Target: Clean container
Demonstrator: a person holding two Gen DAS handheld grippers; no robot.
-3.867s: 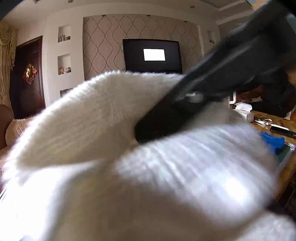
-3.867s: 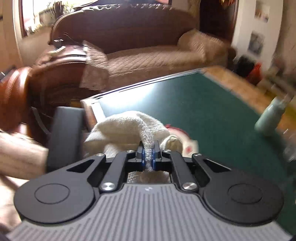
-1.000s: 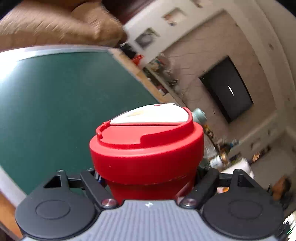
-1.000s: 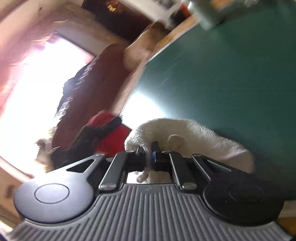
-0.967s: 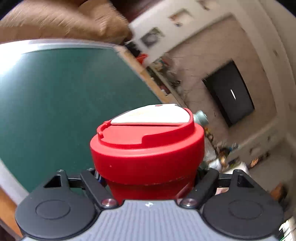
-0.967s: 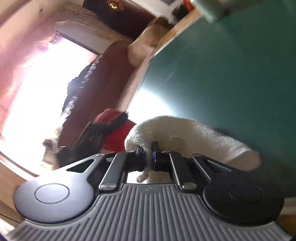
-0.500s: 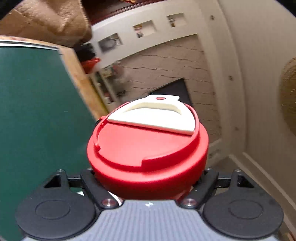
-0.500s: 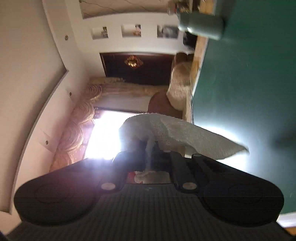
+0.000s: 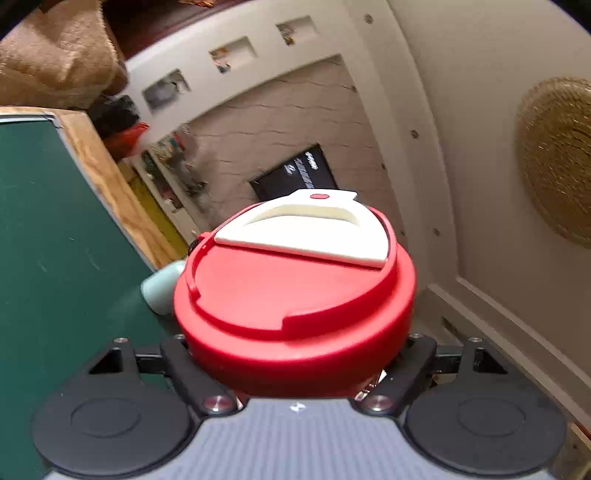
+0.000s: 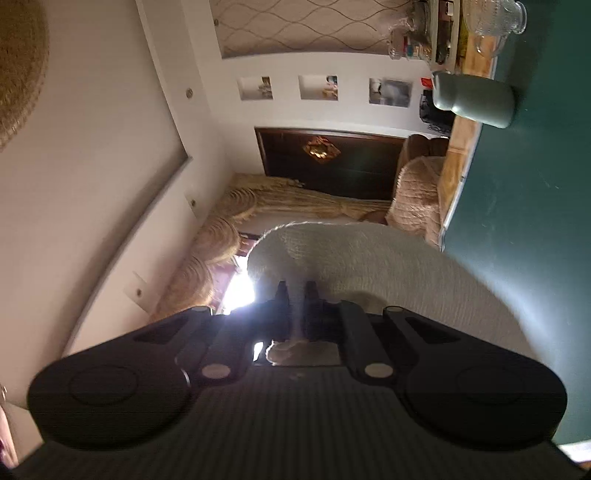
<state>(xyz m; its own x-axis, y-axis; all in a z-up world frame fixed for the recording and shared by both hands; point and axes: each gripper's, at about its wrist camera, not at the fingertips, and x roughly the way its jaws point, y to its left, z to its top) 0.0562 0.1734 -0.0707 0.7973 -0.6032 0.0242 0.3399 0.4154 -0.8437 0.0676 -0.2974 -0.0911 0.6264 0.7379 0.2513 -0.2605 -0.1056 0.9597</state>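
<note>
A red container [image 9: 295, 306] with a red lid and a white flip handle fills the middle of the left wrist view. My left gripper [image 9: 295, 354] is shut on its body, and the lid hides the fingertips. The container is lifted off the green table [image 9: 48, 240] and tipped, its lid facing the far wall. In the right wrist view my right gripper [image 10: 295, 295] is shut on a white knitted cloth [image 10: 369, 266], which drapes to the right over the green table [image 10: 535, 221]. That view is rolled sideways and backlit.
A pale green bottle [image 10: 472, 98] stands on the table near its wooden edge [image 10: 456, 173], and it shows as the bottle [image 9: 160, 286] behind the container. A glass jar [image 10: 491, 18] sits beyond. A sofa arm [image 10: 417, 195], curtains and a bright window lie past the table.
Both views have swung upward and rolled. The red container rose and tipped, so its lid top now faces the camera. The cloth stayed clamped in the right gripper.
</note>
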